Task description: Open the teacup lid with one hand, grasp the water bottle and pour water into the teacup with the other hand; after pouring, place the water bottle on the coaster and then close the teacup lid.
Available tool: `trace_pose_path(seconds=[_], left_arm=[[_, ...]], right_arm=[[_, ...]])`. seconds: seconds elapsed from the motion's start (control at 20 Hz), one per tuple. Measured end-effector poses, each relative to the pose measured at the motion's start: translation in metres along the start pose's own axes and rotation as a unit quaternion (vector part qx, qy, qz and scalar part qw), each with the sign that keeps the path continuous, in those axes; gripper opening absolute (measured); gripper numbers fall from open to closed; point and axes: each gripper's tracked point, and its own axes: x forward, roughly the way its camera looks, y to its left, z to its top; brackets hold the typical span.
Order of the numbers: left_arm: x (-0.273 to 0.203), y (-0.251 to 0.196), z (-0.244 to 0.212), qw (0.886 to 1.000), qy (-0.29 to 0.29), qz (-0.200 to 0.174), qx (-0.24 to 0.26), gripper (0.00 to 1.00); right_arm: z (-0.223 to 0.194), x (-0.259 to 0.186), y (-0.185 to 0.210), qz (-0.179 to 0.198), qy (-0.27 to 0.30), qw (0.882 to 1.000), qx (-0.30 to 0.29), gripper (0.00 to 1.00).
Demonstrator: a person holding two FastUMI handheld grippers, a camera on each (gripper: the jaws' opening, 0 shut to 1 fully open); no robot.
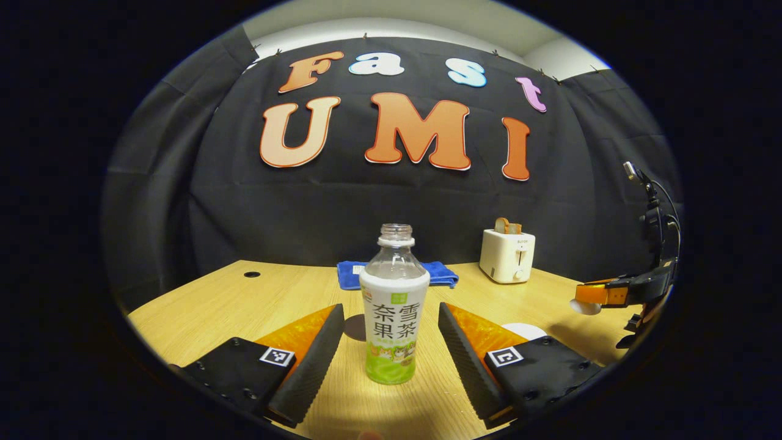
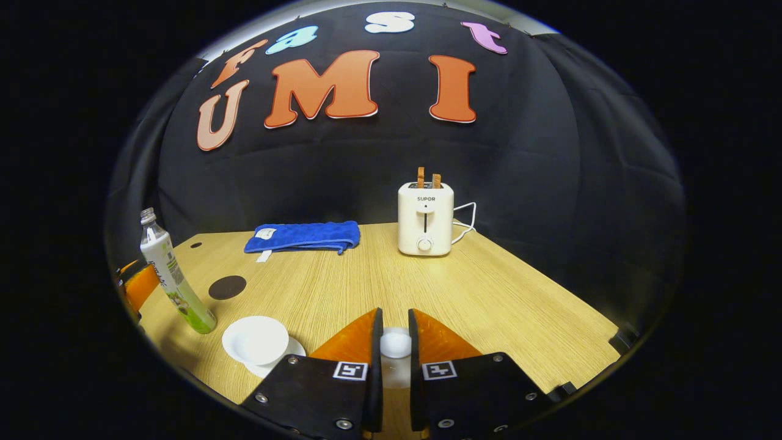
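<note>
So the left claw is spread wide either side of the water bottle, not touching it, near the surface's front edge. The coaster is just behind it, with the open teacup alongside. The right claw pinches the lid. Next up, I'd guess: squeeze the bottle, lift and pour.

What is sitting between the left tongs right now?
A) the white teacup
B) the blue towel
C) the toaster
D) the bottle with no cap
D: in the left gripper view the open left tongs stand on either side of the uncapped bottle, not yet touching it, while the toaster and blue towel sit farther back on the table.
</note>
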Motion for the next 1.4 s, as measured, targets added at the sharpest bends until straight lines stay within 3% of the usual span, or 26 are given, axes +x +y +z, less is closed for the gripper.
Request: trace_pose_path(seconds=[0.75,0.8,0.9,1.05,1.4], left_arm=[[0.037,0.000,-0.028,0.999,0.048,0.011,0.019,0.98],[0.037,0.002,-0.028,0.998,0.051,0.017,0.024,0.96],[0.038,0.002,-0.027,0.998,0.048,0.013,0.025,0.72],[0.035,0.002,-0.027,0.998,0.048,0.009,0.033,0.63],[0.021,0.005,0.004,0.992,0.020,0.014,0.122,0.63]], right_arm=[[0.005,-0.007,-0.003,0.009,-0.004,1.000,0.022,0.18],[0.005,-0.007,-0.004,0.009,-0.004,1.000,0.023,0.18],[0.005,-0.008,-0.005,0.009,-0.004,1.000,0.024,0.18],[0.006,-0.009,-0.005,0.009,-0.006,1.000,0.026,0.18],[0.012,-0.015,-0.010,0.007,-0.014,0.999,0.030,0.18]])
